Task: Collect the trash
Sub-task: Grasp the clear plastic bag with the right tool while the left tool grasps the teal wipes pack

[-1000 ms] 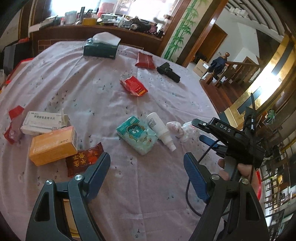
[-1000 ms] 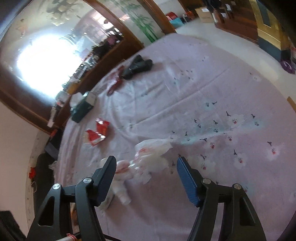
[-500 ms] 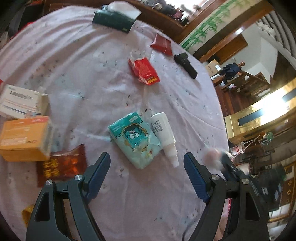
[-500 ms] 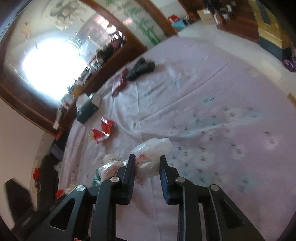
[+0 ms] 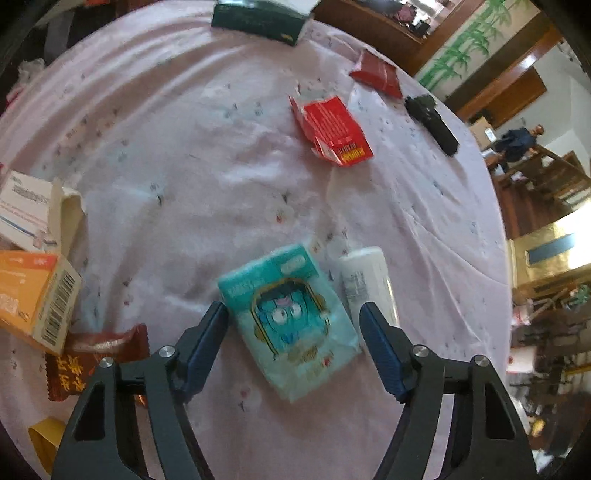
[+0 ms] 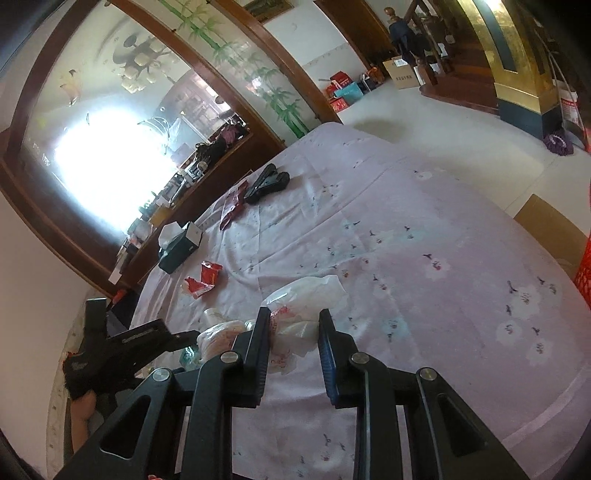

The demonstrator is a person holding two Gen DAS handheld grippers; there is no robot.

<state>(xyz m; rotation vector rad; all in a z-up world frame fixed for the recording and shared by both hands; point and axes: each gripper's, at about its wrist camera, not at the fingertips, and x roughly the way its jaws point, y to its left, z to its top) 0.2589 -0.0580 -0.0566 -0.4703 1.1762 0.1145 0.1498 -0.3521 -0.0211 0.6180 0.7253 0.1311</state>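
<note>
Teal tissue pack (image 5: 291,317) lying flat on the pink cloth (image 5: 207,177), toward the table's near edge, directly ahead of the left gripper (image 5: 293,325) and between its two fingers. Long axis running away from the camera and tilted a little to the left, so crossing the line between the pads; short width offered to the squeeze. Left jaws closing but not yet touching the pack, a strip of cloth showing on each side, slightly wider at the left pad. Nearer by far to the left hand than the right. Just beside the pack on its right, a white bottle (image 5: 367,284) lying parallel, its lower end close behind the right finger, likely to get nudged or pinched along if the jaws come down without a small shift left. Right gripper (image 6: 293,332) clenched on a crumpled white bag (image 6: 299,306) with red print, the bag held over the cloth near the same edge. Further out: brown wrapper (image 5: 92,362) and orange box (image 5: 33,295) at the left edge, white box (image 5: 26,206) above them, red carton (image 5: 332,129) mid-table, dark red packet (image 5: 376,74) and black tool (image 5: 432,122) toward the far right edge, green tissue box (image 5: 258,18) at the far edge. Judged: one piece in hand, most trash not yet collected.
</note>
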